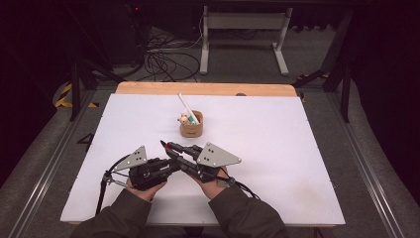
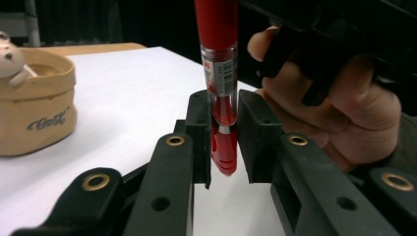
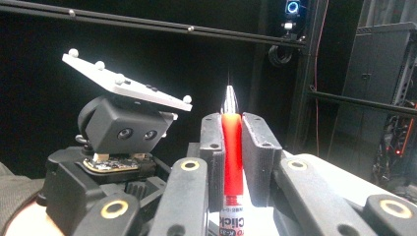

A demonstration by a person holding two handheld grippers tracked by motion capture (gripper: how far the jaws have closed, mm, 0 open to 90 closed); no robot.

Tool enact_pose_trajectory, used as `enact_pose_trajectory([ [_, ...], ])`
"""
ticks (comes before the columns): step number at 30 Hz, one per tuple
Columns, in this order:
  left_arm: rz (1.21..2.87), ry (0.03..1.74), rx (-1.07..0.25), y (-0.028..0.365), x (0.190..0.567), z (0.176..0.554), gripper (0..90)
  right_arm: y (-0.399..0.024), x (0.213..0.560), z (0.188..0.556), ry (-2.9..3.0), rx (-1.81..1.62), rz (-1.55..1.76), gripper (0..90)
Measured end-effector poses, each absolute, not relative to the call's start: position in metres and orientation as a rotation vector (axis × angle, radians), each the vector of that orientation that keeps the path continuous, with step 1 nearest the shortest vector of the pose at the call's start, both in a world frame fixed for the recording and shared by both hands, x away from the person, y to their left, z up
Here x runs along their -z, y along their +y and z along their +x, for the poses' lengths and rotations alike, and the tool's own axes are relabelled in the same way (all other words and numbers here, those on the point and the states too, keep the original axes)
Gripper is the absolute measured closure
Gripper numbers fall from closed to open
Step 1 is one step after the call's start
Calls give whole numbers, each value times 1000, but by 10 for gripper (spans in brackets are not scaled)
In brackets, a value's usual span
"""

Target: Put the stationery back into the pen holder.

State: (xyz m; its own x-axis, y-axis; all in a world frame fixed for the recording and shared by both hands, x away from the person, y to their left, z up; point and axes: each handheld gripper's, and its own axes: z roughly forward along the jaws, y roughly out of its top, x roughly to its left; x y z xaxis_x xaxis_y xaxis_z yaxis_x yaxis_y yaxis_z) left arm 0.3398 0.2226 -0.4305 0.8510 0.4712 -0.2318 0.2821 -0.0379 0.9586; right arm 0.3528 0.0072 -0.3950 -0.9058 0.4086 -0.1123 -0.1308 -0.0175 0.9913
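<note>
1. Nearest the person, the left gripper (image 1: 171,165) and right gripper (image 1: 178,157) meet on the near side of the cup (image 1: 191,130), over the white table (image 1: 277,148); each is held in a hand, sleeves entering from the bottom edge.
2. The red pen (image 1: 171,146) lies between them, just in front of the cup and apart from it; its dark tip points away to the left.
3. In the left gripper view the left jaws are closed tight on the pen's lower barrel (image 2: 223,113), the pads pressing both sides; the right hand (image 2: 319,108) sits just behind.
4. In the right gripper view the right jaws clamp the pen (image 3: 232,147) too, its metal point rising above them; the left gripper (image 3: 118,147) stands alongside.
5. Farther off, the tan cup holds a white stick (image 1: 187,106) and what may be a small figure (image 1: 184,119), too small to tell for sure.
</note>
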Motion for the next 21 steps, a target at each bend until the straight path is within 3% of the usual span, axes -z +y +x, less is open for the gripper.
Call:
enact_pose_trajectory([
  [21,1696,645,-200,223,430,342,793,6,393,356,1940,-1923,302,734],
])
